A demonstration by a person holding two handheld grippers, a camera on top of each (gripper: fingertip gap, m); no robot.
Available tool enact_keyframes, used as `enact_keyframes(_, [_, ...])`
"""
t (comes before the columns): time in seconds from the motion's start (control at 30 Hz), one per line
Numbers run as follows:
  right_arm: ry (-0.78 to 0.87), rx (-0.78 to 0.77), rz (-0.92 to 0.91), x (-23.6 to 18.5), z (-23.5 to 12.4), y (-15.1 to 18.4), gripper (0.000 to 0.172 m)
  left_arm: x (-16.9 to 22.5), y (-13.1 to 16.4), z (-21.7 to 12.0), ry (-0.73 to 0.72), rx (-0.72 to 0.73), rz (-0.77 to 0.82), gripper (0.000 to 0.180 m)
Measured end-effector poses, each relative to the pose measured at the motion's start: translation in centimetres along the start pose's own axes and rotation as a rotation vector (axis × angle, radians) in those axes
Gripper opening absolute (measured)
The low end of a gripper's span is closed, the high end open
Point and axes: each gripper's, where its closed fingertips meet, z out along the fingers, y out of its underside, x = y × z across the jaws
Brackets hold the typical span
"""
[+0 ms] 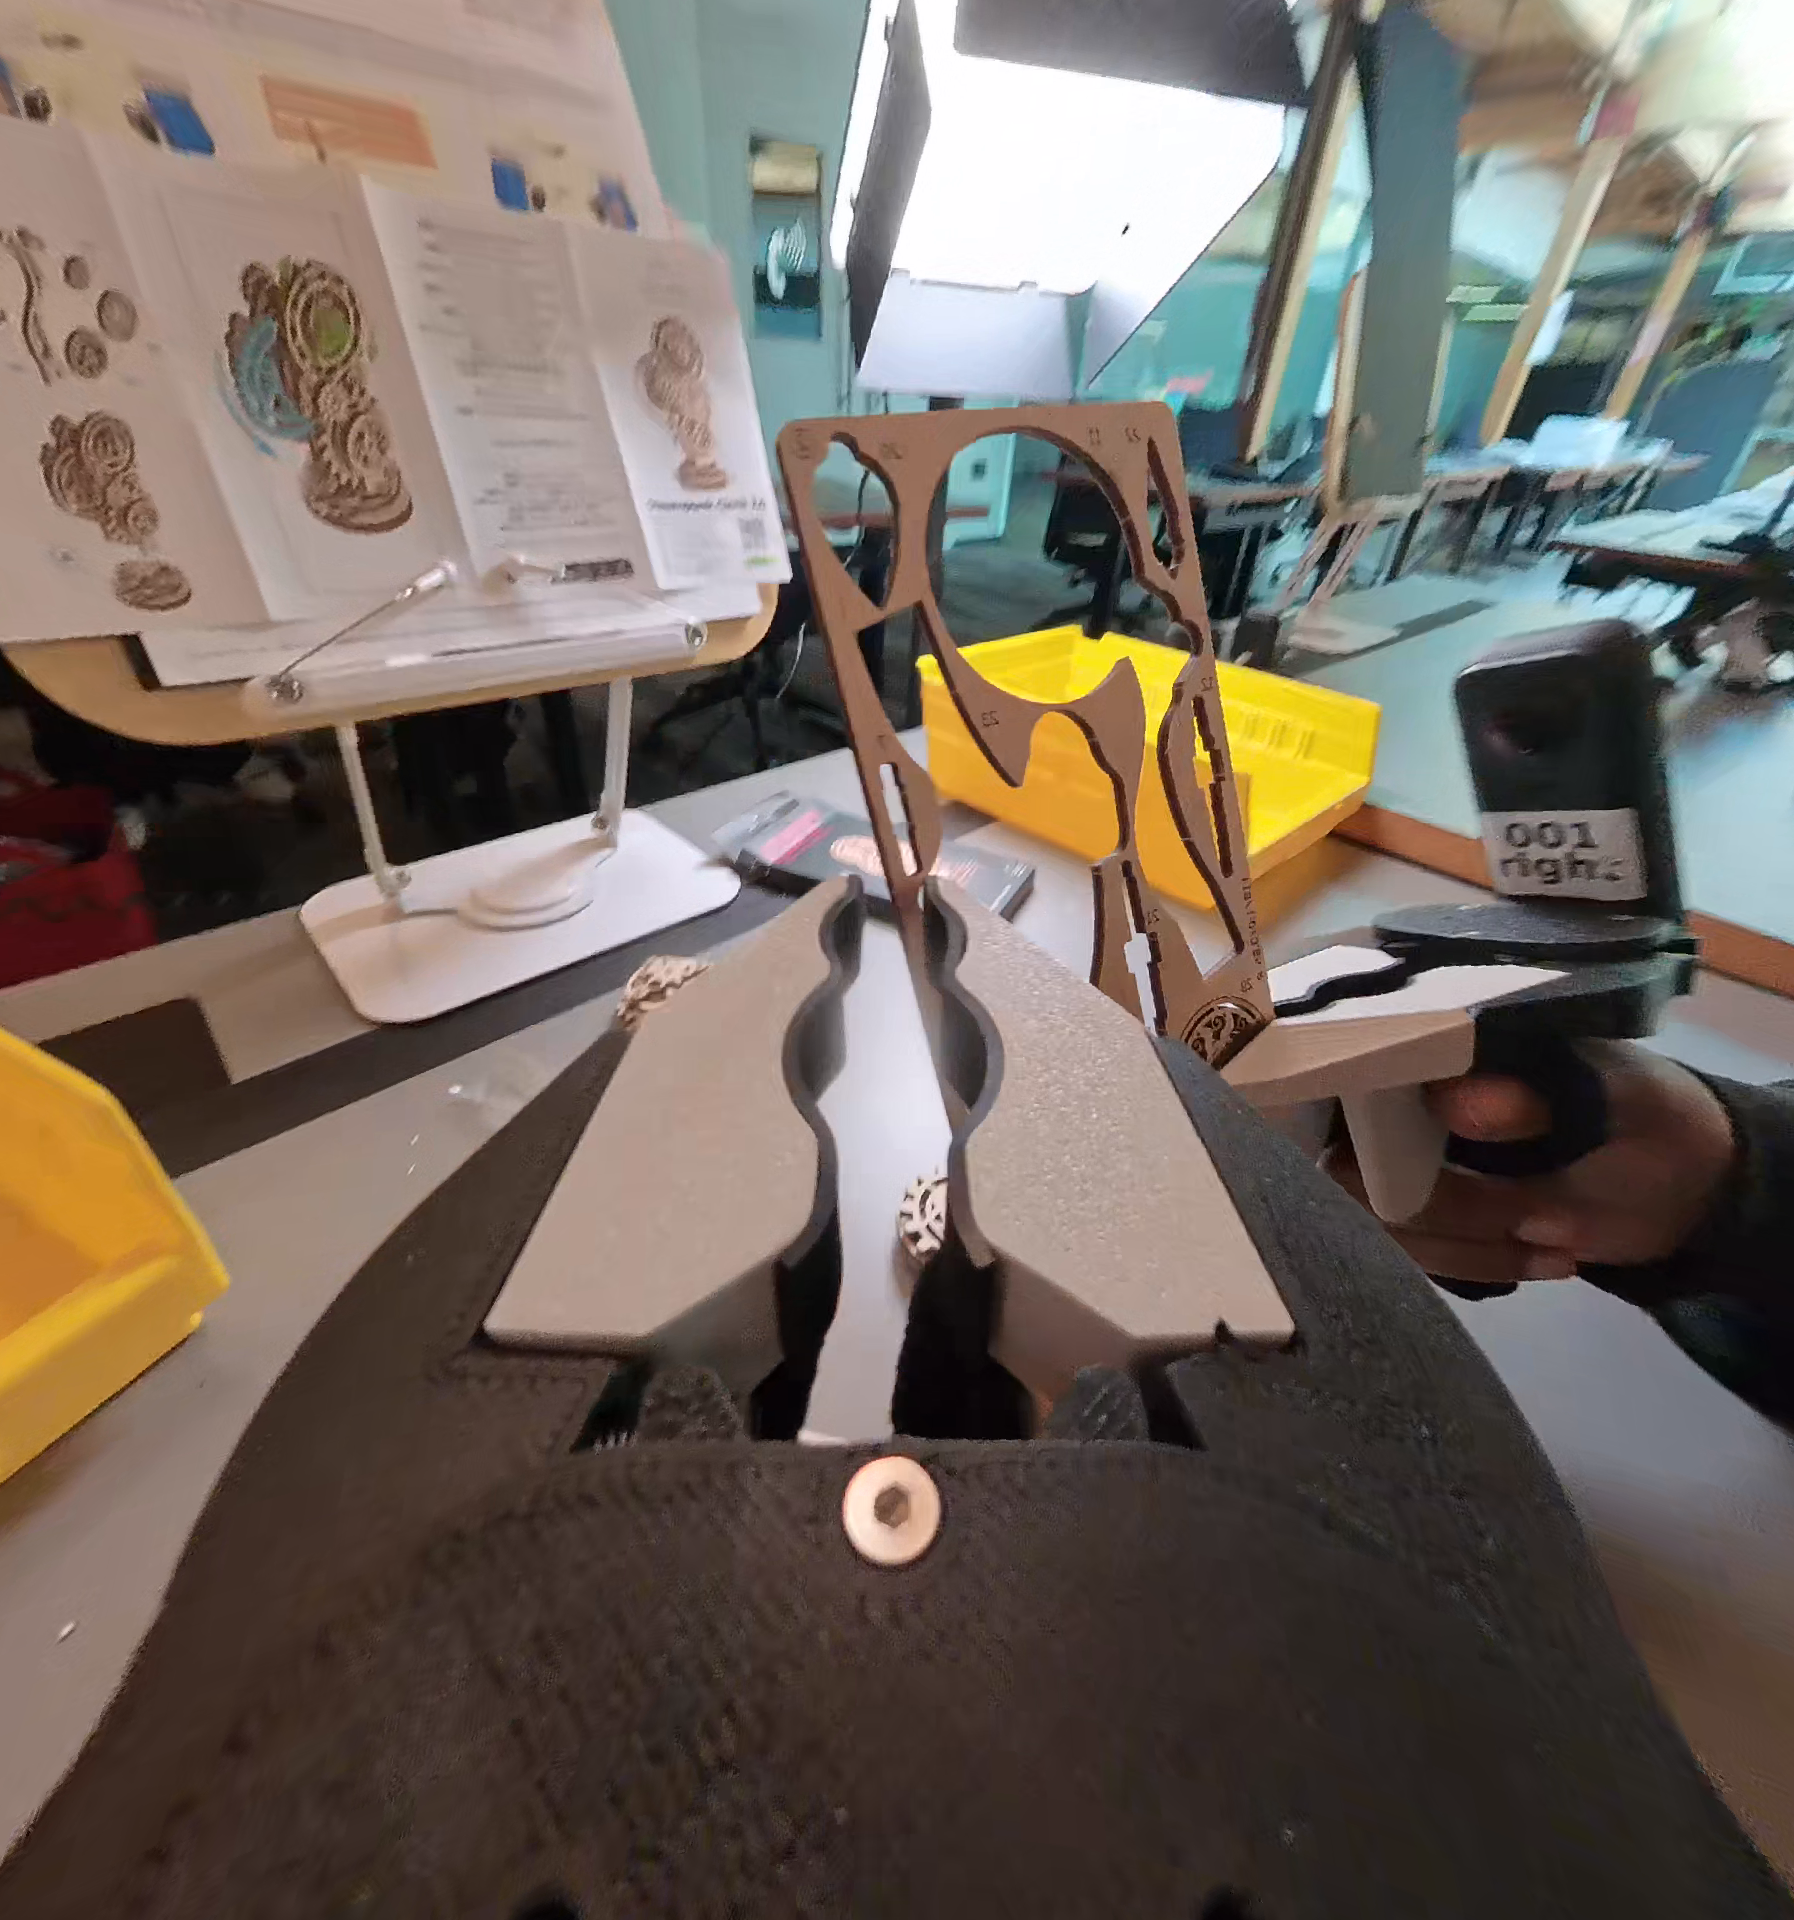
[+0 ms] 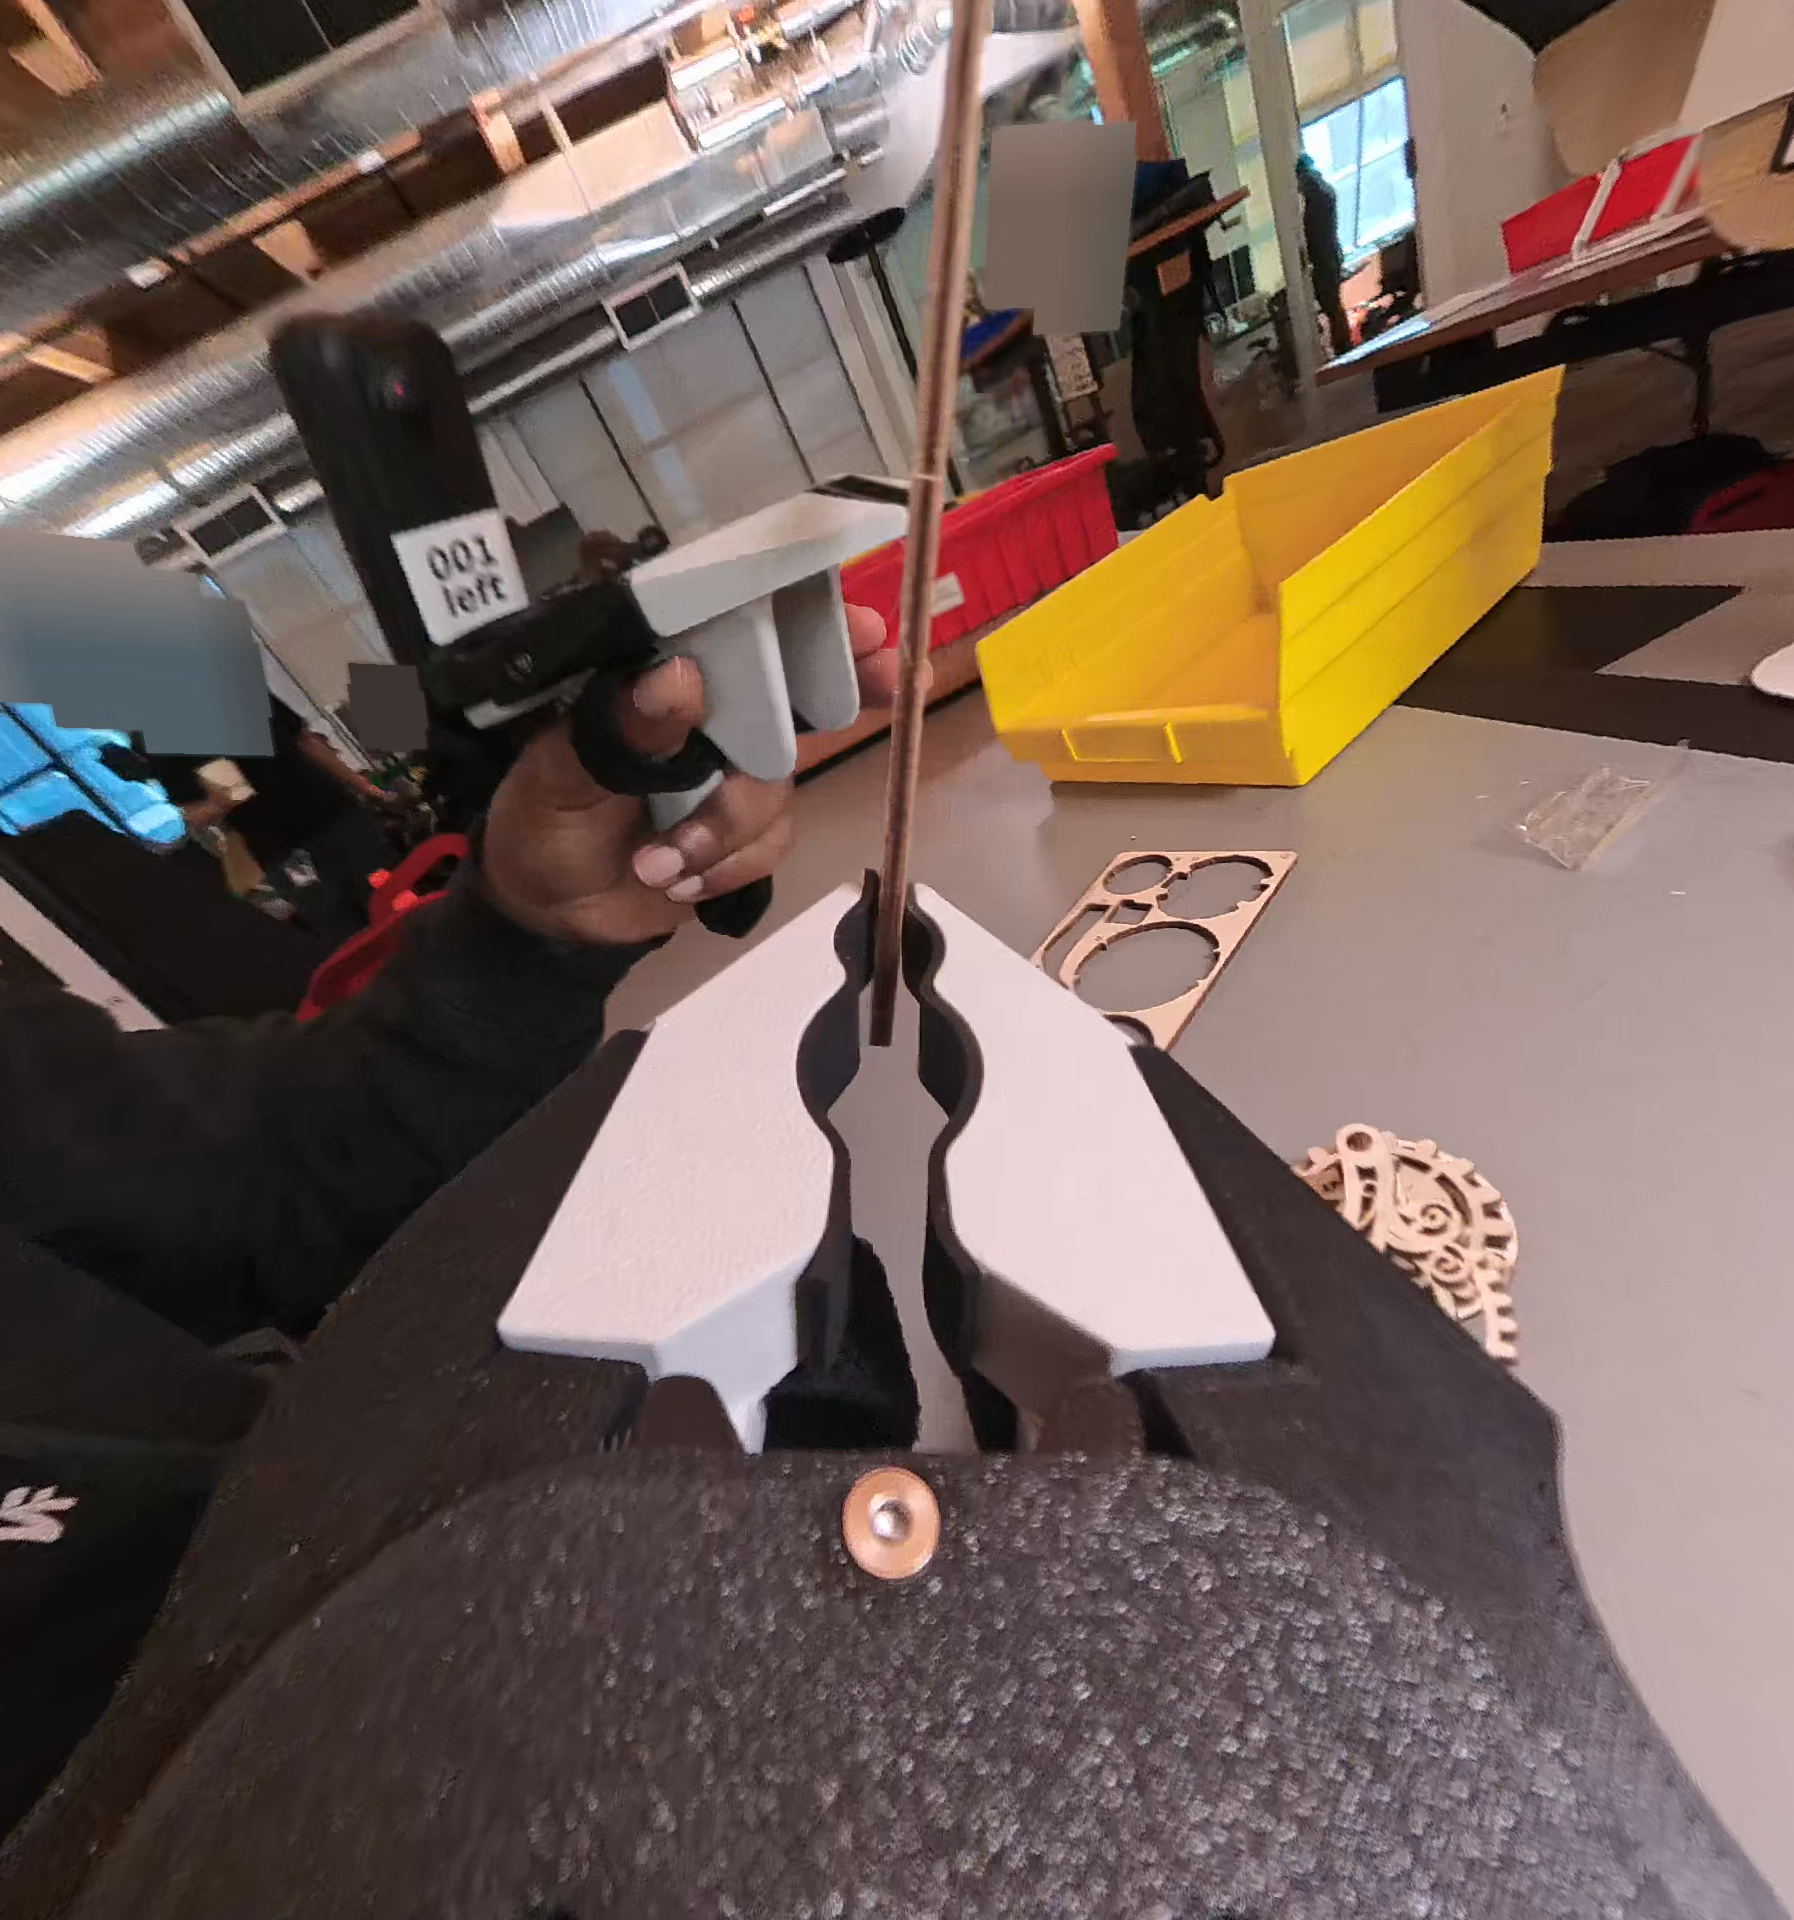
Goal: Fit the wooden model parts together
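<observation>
A: I'm watching both feeds now. My right gripper (image 2: pixel 888 914) is closed on the wooden parts sheet (image 1: pixel 986 582), pads pinching its lower edge, and the sheet stands nearly upright above the tabletop (image 2: pixel 1495 1039).

B: And the left one?

A: The left gripper (image 1: pixel 898 904) has the same sheet running between its fingertips. It lies against the right-hand pad; on the other side I see a gap, so I call that one open, not clamping.

B: Where does the sheet sit in the left view?

A: Tall in the middle of the frame, with large cut-out holes, in front of a yellow bin (image 1: pixel 1153 769). Its lower right corner goes into the right gripper, which a hand (image 1: pixel 1579 1174) in a dark sleeve holds from the right.

B: Anything else on the tabletop?

A: A flat sheet with round holes (image 2: pixel 1163 935) lies just beyond my right fingertips, and a built gear assembly (image 2: pixel 1423 1236) sits nearer, to the right. A small wooden gear (image 1: pixel 922 1216) shows under the left gripper's fingers. At the back left, an instruction booklet (image 1: pixel 332 343) rests on a white stand (image 1: pixel 519 914). Another yellow bin (image 1: pixel 41 1247) sits at the left edge.
</observation>
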Motion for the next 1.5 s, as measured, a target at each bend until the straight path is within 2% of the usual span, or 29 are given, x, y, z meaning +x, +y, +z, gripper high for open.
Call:
enact_keyframes(0.1, [-0.091,0.036,0.051,-0.3,-1.4,-0.7,0.002,1.0,0.1,-0.3,0.115,0.058,-0.063,0.042])
enact_keyframes(0.2, [-0.136,0.032,0.063,-0.3,-2.3,-0.8,0.002,2.3,1.6,-0.3,0.255,0.048,-0.188,0.058])
enact_keyframes(0.27, [-0.149,0.017,0.065,-0.2,-2.5,-0.5,0.002,2.9,2.4,-0.3,0.323,0.054,-0.252,0.051])
enact_keyframes(0.4, [-0.155,-0.022,0.037,0.0,-3.1,0.0,0.002,4.0,3.2,-0.7,0.471,0.045,-0.372,0.019])
enact_keyframes(0.5, [-0.115,-0.064,-0.017,0.7,-3.6,0.3,0.003,3.5,4.7,-0.1,0.416,0.005,-0.323,0.0])
enact_keyframes(0.53, [-0.11,-0.068,-0.033,0.8,-3.9,0.3,0.002,3.2,5.0,0.1,0.385,0.002,-0.296,0.0])
enact_keyframes(0.77, [-0.109,-0.052,-0.03,1.2,-5.5,0.5,0.002,4.2,7.5,0.8,0.406,-0.085,-0.262,0.0])
enact_keyframes(0.87, [-0.132,-0.03,-0.001,1.1,-5.6,0.4,0.002,5.8,8.1,0.6,0.497,-0.103,-0.28,0.0])
enact_keyframes(1.03, [-0.186,0.048,0.093,1.0,-6.0,-0.6,0.001,7.2,8.1,0.0,0.611,-0.1,-0.31,0.024])
enact_keyframes(1.17, [-0.216,0.075,0.144,0.8,-6.1,-0.9,0.002,8.0,8.2,-0.3,0.647,-0.113,-0.292,0.033])
enact_keyframes(1.23, [-0.223,0.053,0.139,0.6,-5.9,-0.5,0.002,8.5,8.0,-0.5,0.668,-0.1,-0.285,0.032])
enact_keyframes(1.43, [-0.235,-0.018,0.095,-0.4,-4.9,1.2,0.001,9.4,7.5,-0.8,0.701,-0.07,-0.307,0.005])
enact_keyframes(1.5, [-0.23,-0.015,0.095,-0.3,-4.9,1.3,0.002,9.4,7.6,-0.7,0.689,-0.075,-0.295,0.004])
